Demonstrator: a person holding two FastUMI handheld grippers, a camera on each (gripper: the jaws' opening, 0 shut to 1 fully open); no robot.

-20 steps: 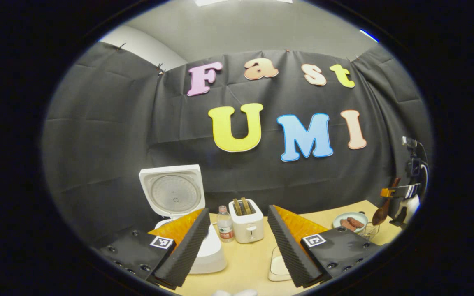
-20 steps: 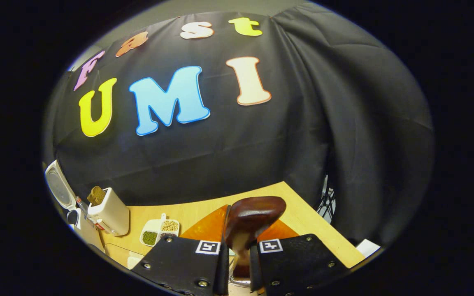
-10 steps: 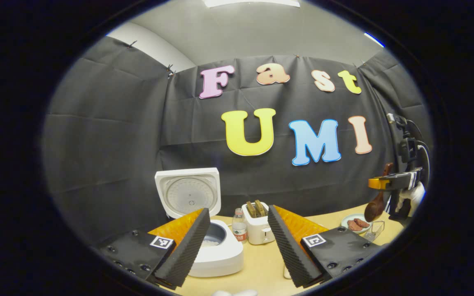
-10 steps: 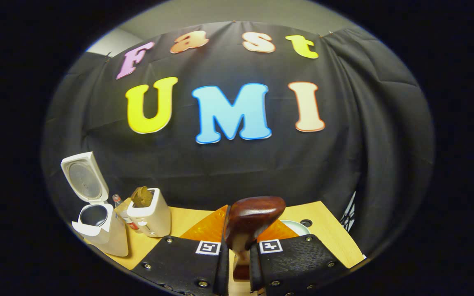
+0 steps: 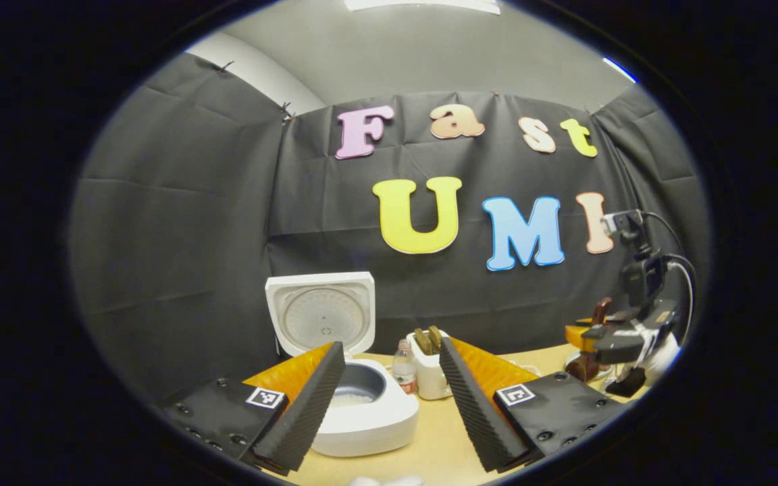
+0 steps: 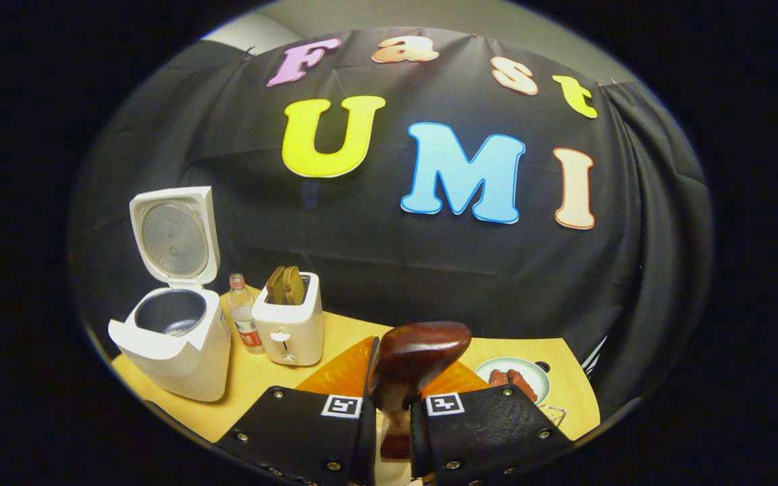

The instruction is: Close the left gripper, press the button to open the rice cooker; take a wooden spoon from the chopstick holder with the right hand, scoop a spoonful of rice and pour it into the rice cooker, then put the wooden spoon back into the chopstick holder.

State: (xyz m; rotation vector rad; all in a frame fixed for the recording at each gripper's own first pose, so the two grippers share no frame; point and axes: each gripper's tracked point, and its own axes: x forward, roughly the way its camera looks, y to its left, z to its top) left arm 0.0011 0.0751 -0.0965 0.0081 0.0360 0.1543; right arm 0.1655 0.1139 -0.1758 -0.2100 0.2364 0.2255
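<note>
Wooden tabletop (image 6: 254, 395) under black cloth: rice cooker (image 6: 174, 341) at left, lid up. Right gripper (image 6: 389, 422) clamped on wooden spoon (image 6: 415, 358), held upright. Left gripper (image 5: 389, 398) spread wide, holding nothing, facing cooker.

Black screw-studded hand-held gripper (image 6: 389, 432), square markers
</note>
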